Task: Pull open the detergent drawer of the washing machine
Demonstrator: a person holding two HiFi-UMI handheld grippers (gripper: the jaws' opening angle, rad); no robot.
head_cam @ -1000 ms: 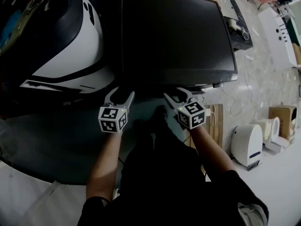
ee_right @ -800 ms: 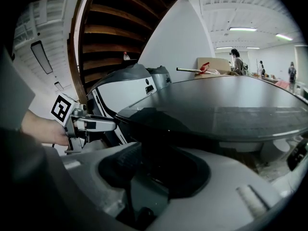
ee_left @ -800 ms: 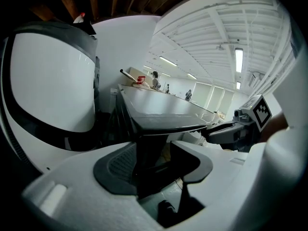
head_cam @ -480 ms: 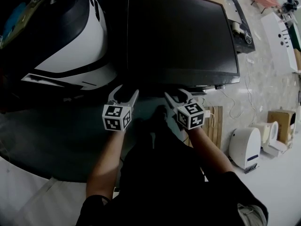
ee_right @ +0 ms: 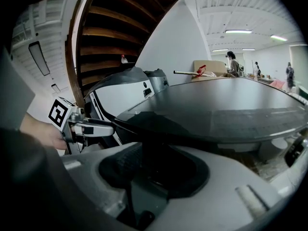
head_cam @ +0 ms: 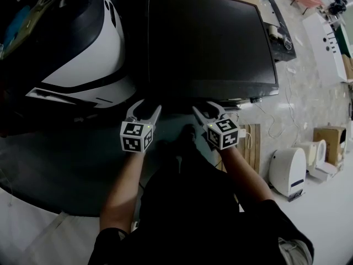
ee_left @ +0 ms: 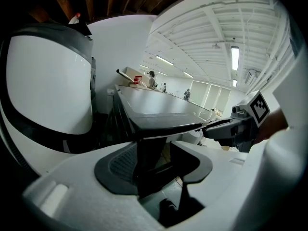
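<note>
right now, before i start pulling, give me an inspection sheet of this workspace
surface: dark grey flat top of the washing machine, front edge facing the claws
job's things: detergent drawer not visible in any view
clutter: white rounded appliance, brown cardboard box, wooden slatted board, right
grippers: left claw open, empty; right claw open, jaws have just been closing slightly, nothing between them
cables: thin white cable on pale floor, right
surroundings: white and black curved machine, left; hall with ceiling strip lights

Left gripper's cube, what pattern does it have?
Black-and-white square markers on the cube, best in head view.
</note>
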